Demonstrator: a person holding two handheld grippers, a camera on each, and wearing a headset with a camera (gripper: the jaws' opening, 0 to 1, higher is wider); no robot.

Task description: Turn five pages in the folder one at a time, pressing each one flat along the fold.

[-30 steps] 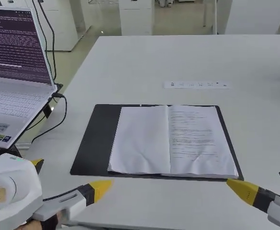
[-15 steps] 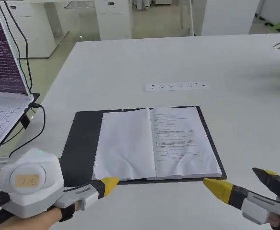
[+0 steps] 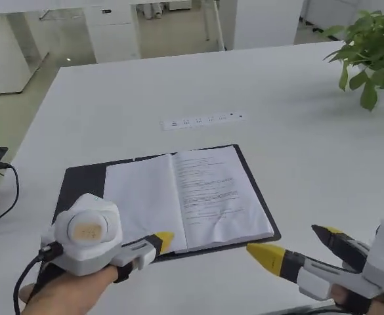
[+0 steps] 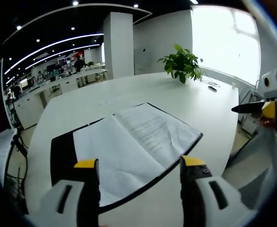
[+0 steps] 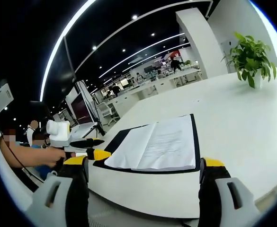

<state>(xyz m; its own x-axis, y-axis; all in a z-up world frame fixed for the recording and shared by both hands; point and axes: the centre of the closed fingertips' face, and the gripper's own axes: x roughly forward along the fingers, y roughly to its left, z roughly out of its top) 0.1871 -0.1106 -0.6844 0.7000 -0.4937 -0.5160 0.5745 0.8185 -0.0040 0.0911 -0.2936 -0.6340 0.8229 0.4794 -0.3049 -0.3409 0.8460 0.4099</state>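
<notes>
A white tabletop [image 3: 297, 151] carries the open folder [image 3: 80, 180], lying flat at its middle, with a power strip [image 3: 201, 121] beyond it. The left gripper [image 4: 139, 163], jaws spread and empty, is at the folder's near edge. The right gripper [image 3: 293, 241], jaws likewise apart, is just off the near right corner.

Black folder [image 3: 86, 180] open flat on white table, pages [image 3: 205, 190] spread

white worktable [image 3: 310, 138] | potted plant [image 3: 369, 49] at its far right corner | power strip [image 3: 201, 121] mid-table | white cabinets [image 3: 109, 29] behind | white column [image 4: 118, 45] | bright window [image 4: 218, 38] | ceiling strip lights [image 5: 105, 28]
</notes>
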